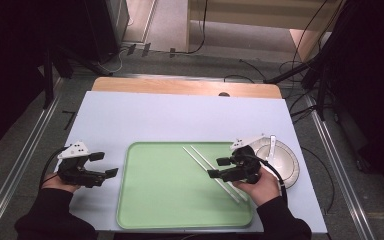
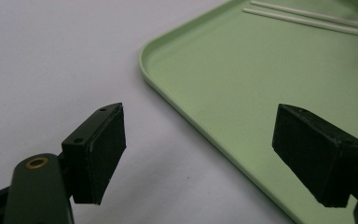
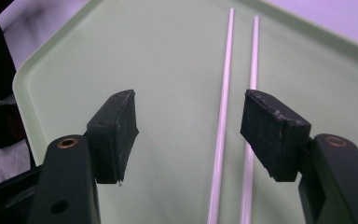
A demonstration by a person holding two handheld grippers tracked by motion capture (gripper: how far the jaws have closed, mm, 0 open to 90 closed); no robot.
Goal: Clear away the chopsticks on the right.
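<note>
Two white chopsticks [image 1: 205, 162] lie side by side, slanting across the right part of a pale green tray [image 1: 170, 200]. My right gripper [image 1: 217, 167] hovers over them, open. In the right gripper view the chopsticks [image 3: 223, 116] run up the tray [image 3: 168, 60] beneath my right gripper [image 3: 189, 130]; one stick shows in the gap between the jaws and the pads touch neither. My left gripper [image 1: 106, 164] rests left of the tray, open and empty. In the left gripper view my left gripper [image 2: 198, 154] faces the tray's near corner [image 2: 242, 84], with the chopsticks [image 2: 307, 18] far off.
A white bowl [image 1: 286, 165] with a white spoon [image 1: 272, 145] in it stands right of the tray, just behind my right hand. The white table cover [image 1: 180, 115] stretches bare beyond the tray. Cables and stands crowd the floor around the table.
</note>
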